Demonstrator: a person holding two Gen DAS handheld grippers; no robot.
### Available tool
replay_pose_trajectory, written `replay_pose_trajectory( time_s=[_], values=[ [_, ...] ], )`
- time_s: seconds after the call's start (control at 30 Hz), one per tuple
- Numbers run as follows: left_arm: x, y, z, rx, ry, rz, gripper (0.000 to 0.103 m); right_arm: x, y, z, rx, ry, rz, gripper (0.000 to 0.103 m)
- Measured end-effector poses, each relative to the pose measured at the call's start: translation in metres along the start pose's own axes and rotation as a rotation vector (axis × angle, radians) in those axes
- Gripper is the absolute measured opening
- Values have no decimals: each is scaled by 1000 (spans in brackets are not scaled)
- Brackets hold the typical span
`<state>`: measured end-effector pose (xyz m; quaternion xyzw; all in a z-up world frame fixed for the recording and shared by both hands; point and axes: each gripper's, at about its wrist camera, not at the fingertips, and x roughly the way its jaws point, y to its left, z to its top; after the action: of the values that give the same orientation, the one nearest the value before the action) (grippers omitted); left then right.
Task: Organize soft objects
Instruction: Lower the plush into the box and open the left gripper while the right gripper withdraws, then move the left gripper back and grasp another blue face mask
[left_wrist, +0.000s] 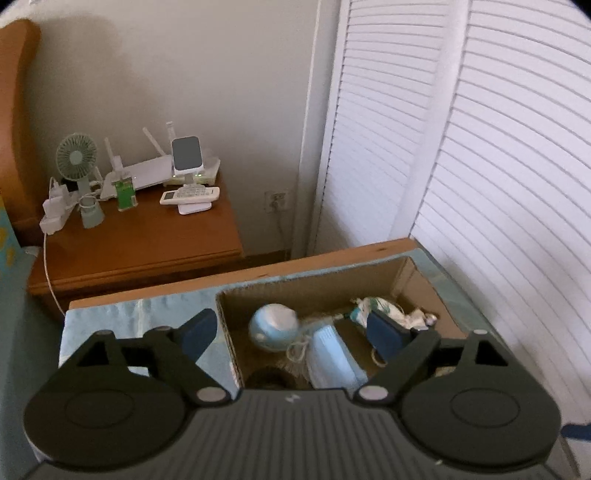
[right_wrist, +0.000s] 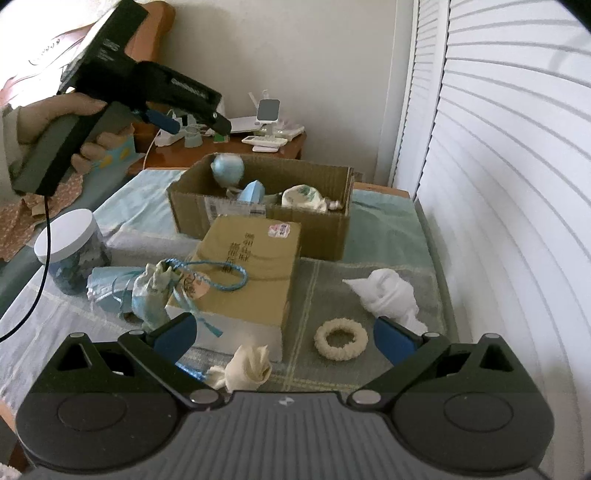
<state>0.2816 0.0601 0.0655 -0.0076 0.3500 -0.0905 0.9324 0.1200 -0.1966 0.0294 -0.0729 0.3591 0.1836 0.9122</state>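
An open cardboard box (right_wrist: 258, 221) stands on the bed and holds a pale blue ball (right_wrist: 228, 169), a blue pouch (right_wrist: 253, 192) and a white-green bundle (right_wrist: 303, 197). My left gripper (left_wrist: 293, 334) is open and empty above the box (left_wrist: 417, 280); it also shows in the right wrist view (right_wrist: 195, 123). My right gripper (right_wrist: 282, 338) is open and empty, low over the bed. A cream cloth (right_wrist: 245, 369), a cream scrunchie (right_wrist: 340, 339) and a white cloth (right_wrist: 388, 295) lie near it. Blue pouches with a cord (right_wrist: 147, 291) lie to the left.
A closed tan carton (right_wrist: 247, 269) sits before the open box. A white-lidded jar (right_wrist: 70, 247) stands at left. A wooden nightstand (left_wrist: 140, 236) with a fan, router and phone is behind. White louvred doors (right_wrist: 498, 184) run along the right.
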Motion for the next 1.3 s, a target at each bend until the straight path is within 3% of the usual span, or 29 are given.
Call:
replay_pose_trajectory(
  time_s=[0.57, 0.93, 1.17, 1.3],
  values=[
    [-82, -33, -71, 115, -6, -97, 93, -19, 8, -16, 27, -10, 13, 103],
    [-93, -39, -136, 156, 64, -119, 95, -20, 8, -30, 47, 17, -7, 103],
    [-80, -27, -148, 144, 128, -133, 95, -17, 10, -33, 49, 29, 0, 103],
    [-74, -32, -145, 241, 127, -90, 94, -15, 11, -32, 43, 35, 0, 103]
  ],
)
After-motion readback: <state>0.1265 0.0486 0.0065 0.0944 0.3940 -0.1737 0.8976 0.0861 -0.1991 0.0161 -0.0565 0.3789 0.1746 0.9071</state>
